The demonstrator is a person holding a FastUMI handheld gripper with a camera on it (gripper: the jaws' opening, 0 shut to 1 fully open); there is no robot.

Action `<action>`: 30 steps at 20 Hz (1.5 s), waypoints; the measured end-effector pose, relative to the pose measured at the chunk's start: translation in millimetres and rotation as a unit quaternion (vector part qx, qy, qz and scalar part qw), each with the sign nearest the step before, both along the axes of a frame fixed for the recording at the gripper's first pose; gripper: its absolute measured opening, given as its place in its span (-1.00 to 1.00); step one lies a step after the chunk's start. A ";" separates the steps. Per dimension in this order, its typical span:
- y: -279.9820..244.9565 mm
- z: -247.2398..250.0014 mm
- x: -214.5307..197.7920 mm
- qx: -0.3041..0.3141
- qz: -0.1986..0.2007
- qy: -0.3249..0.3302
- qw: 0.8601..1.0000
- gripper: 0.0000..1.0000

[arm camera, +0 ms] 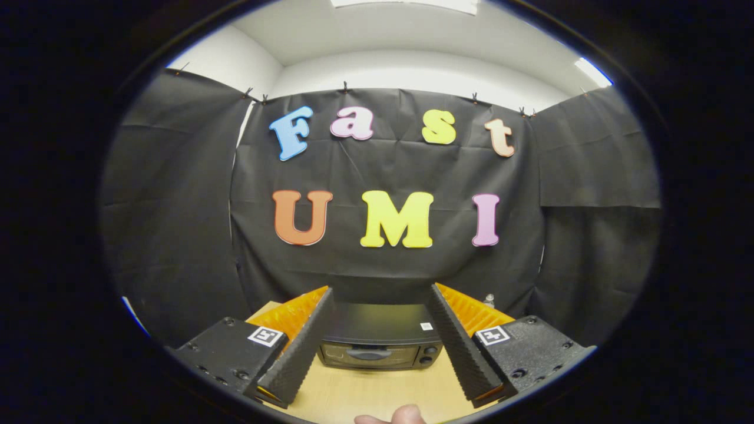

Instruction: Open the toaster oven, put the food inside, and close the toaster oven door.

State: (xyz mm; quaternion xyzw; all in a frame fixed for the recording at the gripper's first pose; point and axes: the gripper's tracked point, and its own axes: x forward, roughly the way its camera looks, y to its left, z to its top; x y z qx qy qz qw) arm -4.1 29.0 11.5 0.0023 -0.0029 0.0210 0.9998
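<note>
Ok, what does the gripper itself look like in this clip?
The gripper has two black fingers with ridged, sawtooth inner pads and orange ribbed outer faces. Each finger sits on a black block with screw holes, carrying a small square black-and-white tag. The fingers stand apart, gripping nothing. A fingertip shows below them, with no sleeve or glove in sight.

Gripper (380,312) fingers (300,347) were black, ribbed on inner faces, orange ridged on outer sides; each black base carried small black-and-white square marker (266,336). Toaster oven (380,344) at 12 o'clock beyond fingers was black, dark glass door, small white sticker (426,325) on top. Table (377,391) was pale wood grain. Booth cloth (177,206) was black; walls, ceiling white.
</note>
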 end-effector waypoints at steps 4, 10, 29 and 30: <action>-1.0 -3.6 0.5 0.004 -0.004 0.001 1.000 1.00; -6.1 -23.1 11.0 0.006 -0.009 0.020 1.000 1.00; 16.4 -188.8 167.7 0.006 0.024 0.157 0.987 1.00; 19.3 -201.5 175.1 -0.002 0.026 0.164 0.986 1.00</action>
